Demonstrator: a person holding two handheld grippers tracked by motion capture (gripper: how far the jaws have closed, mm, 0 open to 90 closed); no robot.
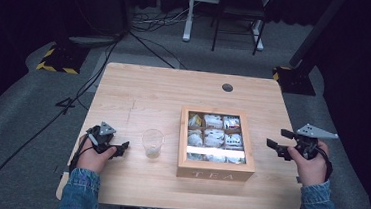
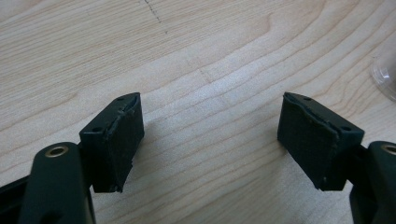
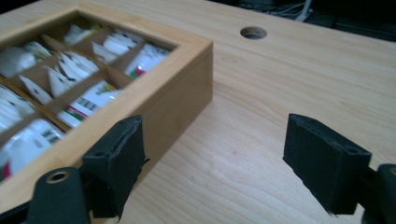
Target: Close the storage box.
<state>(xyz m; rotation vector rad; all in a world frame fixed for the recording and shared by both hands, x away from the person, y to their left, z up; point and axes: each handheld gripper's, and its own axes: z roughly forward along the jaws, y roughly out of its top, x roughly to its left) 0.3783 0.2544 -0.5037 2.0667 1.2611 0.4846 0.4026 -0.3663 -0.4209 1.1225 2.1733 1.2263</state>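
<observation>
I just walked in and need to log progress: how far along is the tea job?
Early. The wooden tea box lies closed, its glass lid showing compartments of tea bags. The clear plastic cup has something small and pale at its bottom, too unclear to name. The right gripper is open beside the box, holding nothing; the left gripper rests open near the cup. Opening the box probably remains.

Right of the left gripper's (image 2: 210,140) jaws, a clear cup (image 2: 385,77) is cut off by the frame edge; beyond the right gripper's (image 3: 215,163) left jaw, sachet print in the tea box (image 3: 182,93) is blurred.

Closed wooden tea box (image 1: 215,174) (packets inside), mid-table
</observation>
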